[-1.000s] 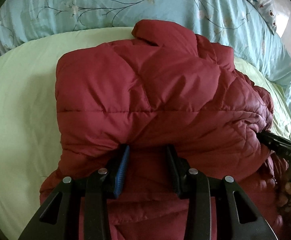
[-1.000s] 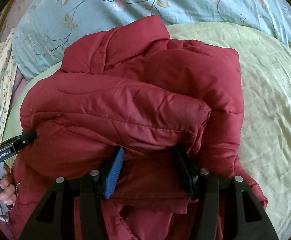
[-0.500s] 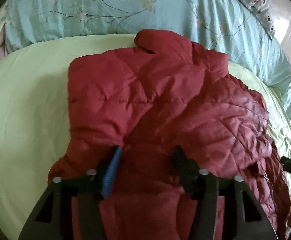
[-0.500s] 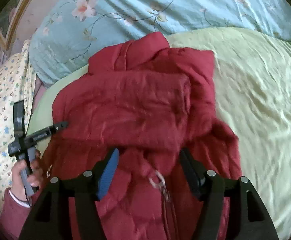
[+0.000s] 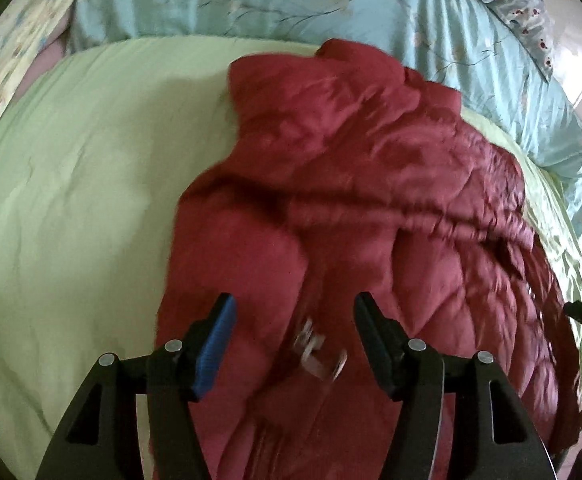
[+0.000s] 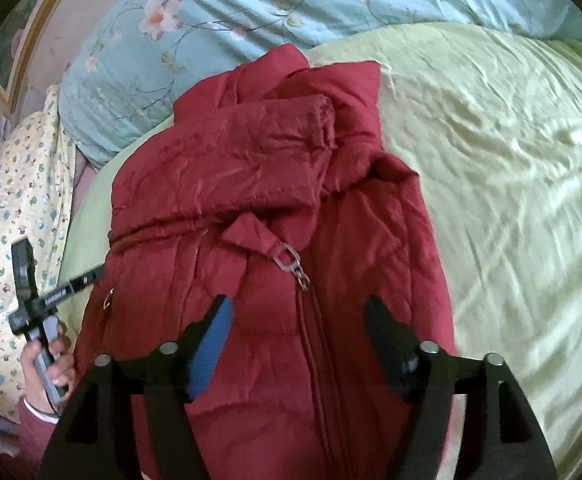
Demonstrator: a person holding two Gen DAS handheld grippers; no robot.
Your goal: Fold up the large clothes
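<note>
A dark red quilted jacket (image 5: 355, 200) lies on the light green bed sheet (image 5: 71, 208), its sleeves folded across the chest and its collar toward the blue quilt. It also shows in the right wrist view (image 6: 251, 184), with its zipper pull (image 6: 289, 260) on the front. My left gripper (image 5: 293, 312) is open and empty, above the jacket's lower front. My right gripper (image 6: 297, 314) is open and empty, above the zipper line. The left gripper's tip (image 6: 87, 280) and the hand on it show at the jacket's left edge in the right wrist view.
A light blue floral quilt (image 5: 251, 4) lies bunched along the far side of the bed, also in the right wrist view (image 6: 251, 12). A yellow patterned cloth (image 6: 11, 216) lies at the left. Open green sheet (image 6: 511, 184) lies right of the jacket.
Both grippers have drawn back and risen from the jacket and opened wider. The folded sleeves now lie flat on the chest, and the zipper front has come into view.
</note>
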